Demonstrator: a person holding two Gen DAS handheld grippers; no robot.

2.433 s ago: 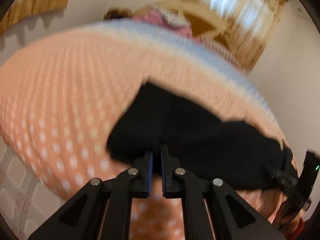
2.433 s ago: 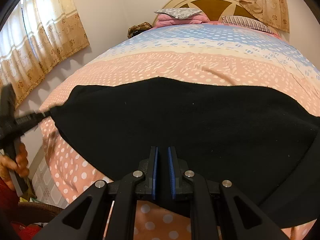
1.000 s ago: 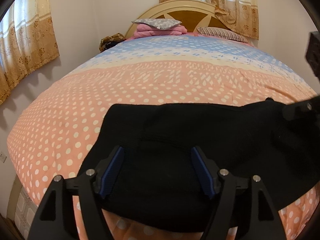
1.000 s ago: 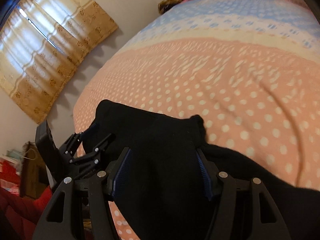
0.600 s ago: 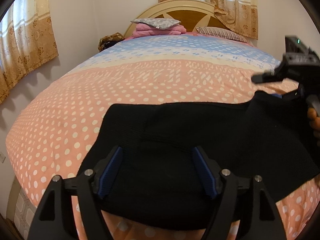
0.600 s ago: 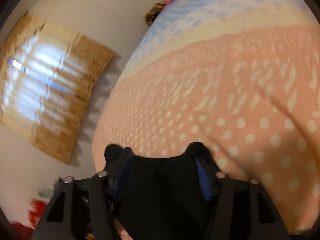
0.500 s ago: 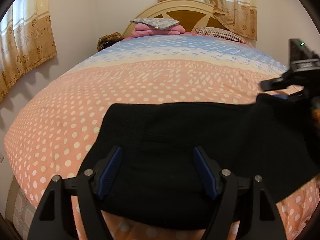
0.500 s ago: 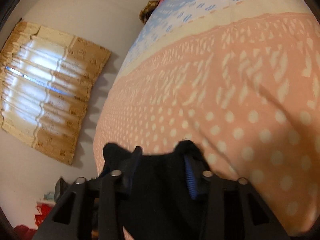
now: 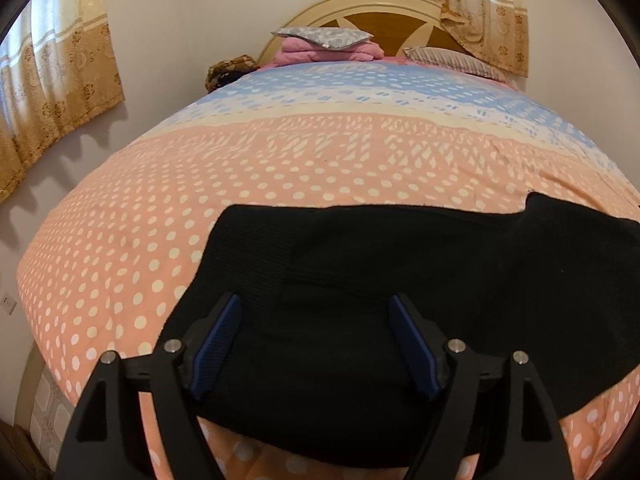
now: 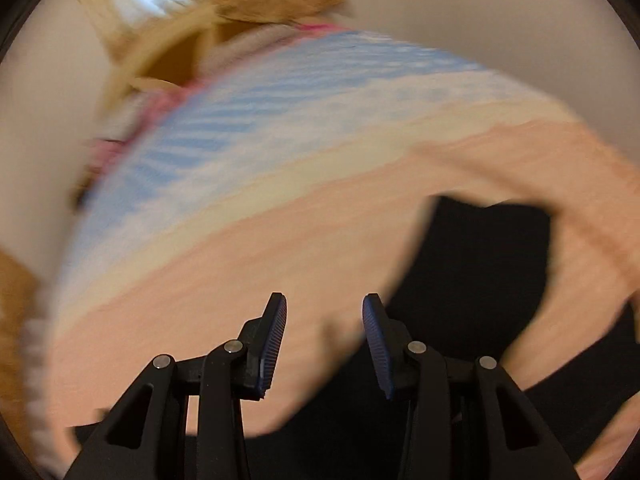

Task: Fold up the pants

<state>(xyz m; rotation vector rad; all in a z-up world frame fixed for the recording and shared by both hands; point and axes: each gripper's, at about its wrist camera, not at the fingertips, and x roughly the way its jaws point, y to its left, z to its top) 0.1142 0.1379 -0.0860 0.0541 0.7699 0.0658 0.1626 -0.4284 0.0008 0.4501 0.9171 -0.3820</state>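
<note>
The right gripper (image 10: 324, 320) has let go of the pants (image 9: 400, 280); both it and the left gripper (image 9: 316, 320) gape wide over the bed (image 9: 280, 168).

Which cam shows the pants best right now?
Left wrist: it is sharp and shows the black pants lying on the polka-dot bedspread, nearly whole. Right wrist is motion-blurred and shows only dark patches of them.
</note>
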